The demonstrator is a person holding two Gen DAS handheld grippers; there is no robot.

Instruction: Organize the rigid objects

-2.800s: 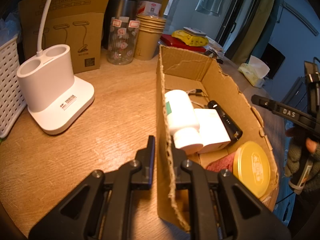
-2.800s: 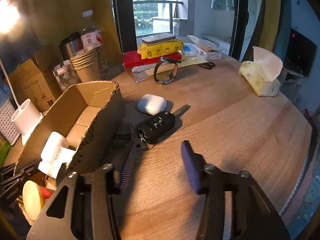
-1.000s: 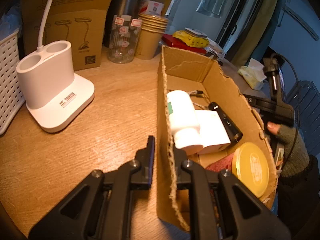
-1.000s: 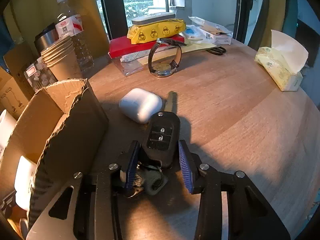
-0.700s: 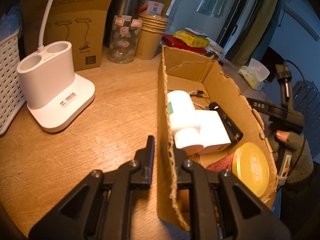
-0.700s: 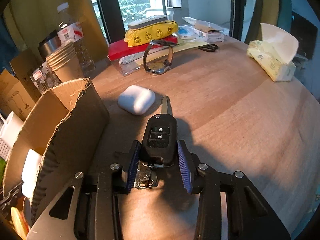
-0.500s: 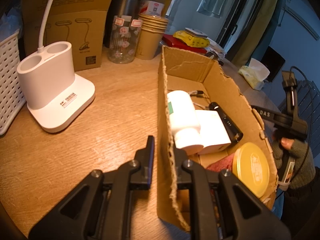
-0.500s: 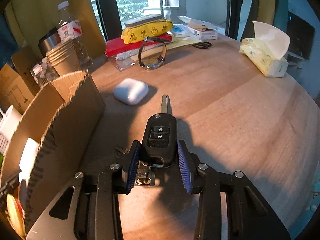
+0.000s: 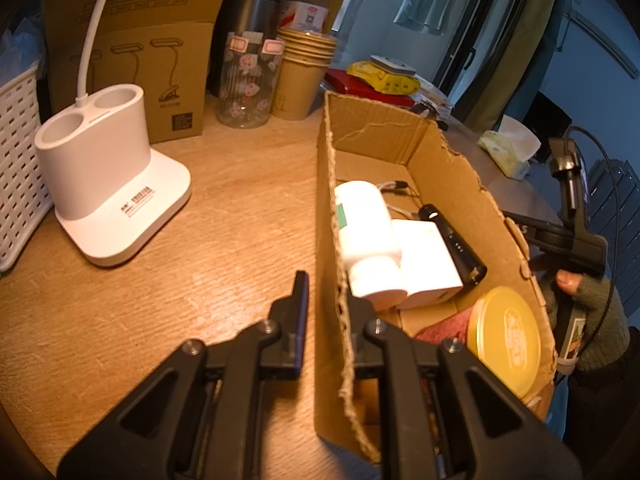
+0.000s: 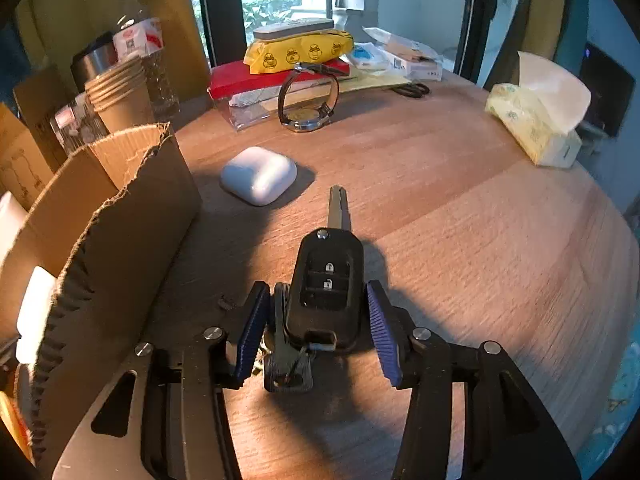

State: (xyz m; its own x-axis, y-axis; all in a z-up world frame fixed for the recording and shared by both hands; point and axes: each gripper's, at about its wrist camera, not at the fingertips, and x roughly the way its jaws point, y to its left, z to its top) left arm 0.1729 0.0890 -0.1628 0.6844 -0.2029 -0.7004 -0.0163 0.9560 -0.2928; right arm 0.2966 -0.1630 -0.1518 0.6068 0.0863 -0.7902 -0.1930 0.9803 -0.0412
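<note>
Two grippers are seen at work on a wooden table (image 10: 480, 220). The left gripper (image 9: 326, 300) is pinched onto the near side wall of a torn cardboard box (image 9: 452, 176), one finger outside and one inside, pressed together on the cardboard. Inside the box, a white bottle (image 9: 366, 232) is laid at about 12 o'clock from those fingers, with a white block (image 9: 426, 260) touching it at 1 o'clock, a black stick-shaped gadget (image 9: 454, 244) beside that, and a yellow-lidded tin (image 9: 506, 334) at 3 o'clock. A white lamp base (image 9: 108, 184) is parked at 10 o'clock, well apart from the box.

Over in the right wrist view, the right gripper (image 10: 316, 328) is being opened: the blue pads (image 10: 250, 332) are spread clear of a black car key (image 10: 326, 280), which is left lying on the table between them, blade pointing to 12 o'clock, keyring bits bunched at the near end. A white earbud case (image 10: 260, 174) is sat at 11 o'clock, a watch (image 10: 308, 96) further off at 12, a tissue pack (image 10: 536, 120) at 2. The box wall is seen at 9 o'clock.
</note>
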